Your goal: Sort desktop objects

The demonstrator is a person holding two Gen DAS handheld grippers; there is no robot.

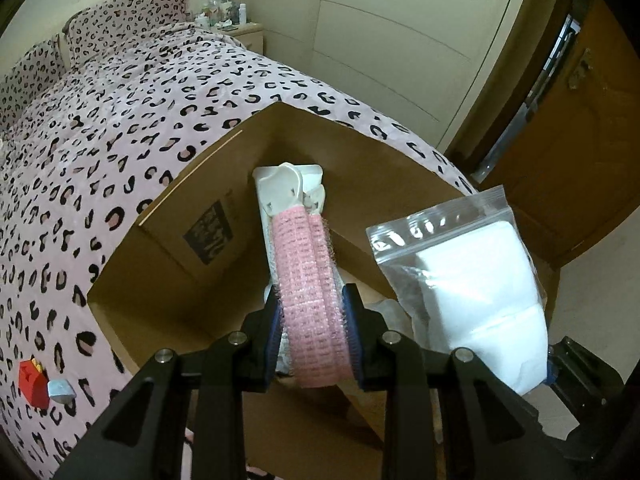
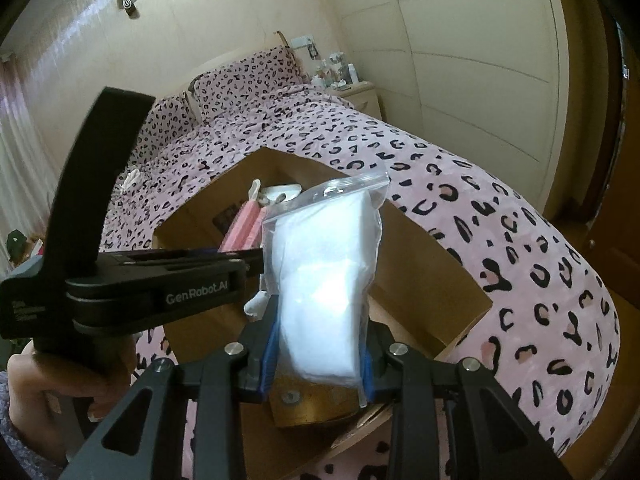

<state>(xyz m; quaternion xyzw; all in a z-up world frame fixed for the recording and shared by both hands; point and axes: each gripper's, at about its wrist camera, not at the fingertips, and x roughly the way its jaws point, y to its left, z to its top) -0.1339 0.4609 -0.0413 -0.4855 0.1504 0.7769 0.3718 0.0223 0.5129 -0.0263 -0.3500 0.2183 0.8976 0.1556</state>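
Note:
My left gripper [image 1: 312, 314] is shut on a pink velcro hair clip [image 1: 306, 256] with white plastic ends, which sticks out forward over an open cardboard box [image 1: 168, 204]. My right gripper [image 2: 320, 346] is shut on the lower end of a clear zip bag [image 2: 324, 264] of white cotton pads, held upright over the same box [image 2: 420, 248]. The bag [image 1: 472, 272] hangs just right of the clip in the left wrist view. From the right wrist, the left gripper [image 2: 256, 258] shows side-on at the left, with the pink clip [image 2: 240, 232] in it.
The box sits on a bed with a pink leopard-print cover [image 1: 120, 128]. A few white items and a brown wooden piece [image 2: 316, 400] lie inside the box. A red object [image 1: 34, 388] and a grey one [image 1: 60, 390] rest on the cover at the left. A wooden door [image 1: 560, 160] stands right.

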